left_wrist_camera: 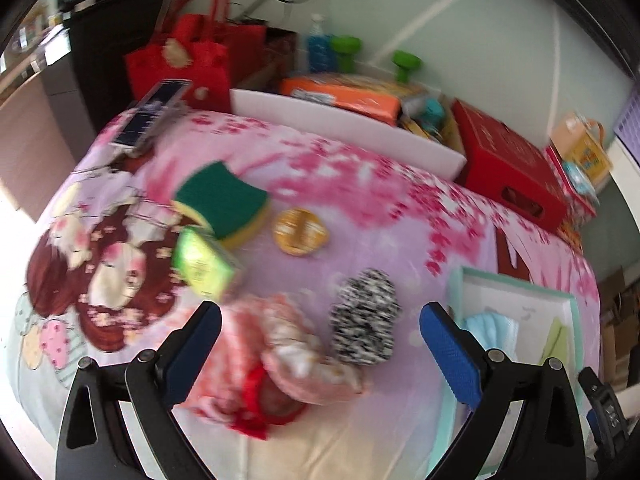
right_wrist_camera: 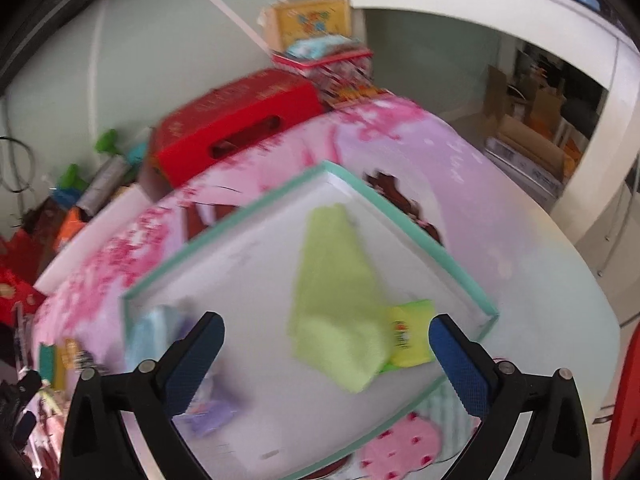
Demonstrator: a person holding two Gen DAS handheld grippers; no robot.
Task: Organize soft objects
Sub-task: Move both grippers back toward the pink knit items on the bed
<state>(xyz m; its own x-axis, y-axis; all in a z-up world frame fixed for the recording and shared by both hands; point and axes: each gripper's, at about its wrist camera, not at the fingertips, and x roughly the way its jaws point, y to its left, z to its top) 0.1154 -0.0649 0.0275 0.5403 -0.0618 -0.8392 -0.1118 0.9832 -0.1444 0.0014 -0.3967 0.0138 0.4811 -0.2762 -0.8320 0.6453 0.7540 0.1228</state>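
In the left wrist view my left gripper (left_wrist_camera: 320, 344) hangs open above a pink and red plush bundle (left_wrist_camera: 280, 364) and a black-and-white fuzzy sock (left_wrist_camera: 364, 320), touching neither. Farther off lie a green-and-yellow sponge (left_wrist_camera: 222, 202), a green packet (left_wrist_camera: 204, 264) and a round orange lid (left_wrist_camera: 300, 231). The mint-rimmed white tray (left_wrist_camera: 516, 292) sits at the right with a pale blue mask (left_wrist_camera: 494, 332) in it. In the right wrist view my right gripper (right_wrist_camera: 326, 356) stands open over that tray (right_wrist_camera: 400, 220), above a lime green cloth (right_wrist_camera: 336, 300) and a yellow packet (right_wrist_camera: 410, 334); nothing is between its fingers.
A pink printed cloth (left_wrist_camera: 360, 184) covers the table. Behind it stand a white bin (left_wrist_camera: 344, 128) with an orange pack, a red box (left_wrist_camera: 508, 168), red bags (left_wrist_camera: 188, 60) and a blue bottle (left_wrist_camera: 318, 46). A phone on a stand (left_wrist_camera: 154, 112) is at the far left.
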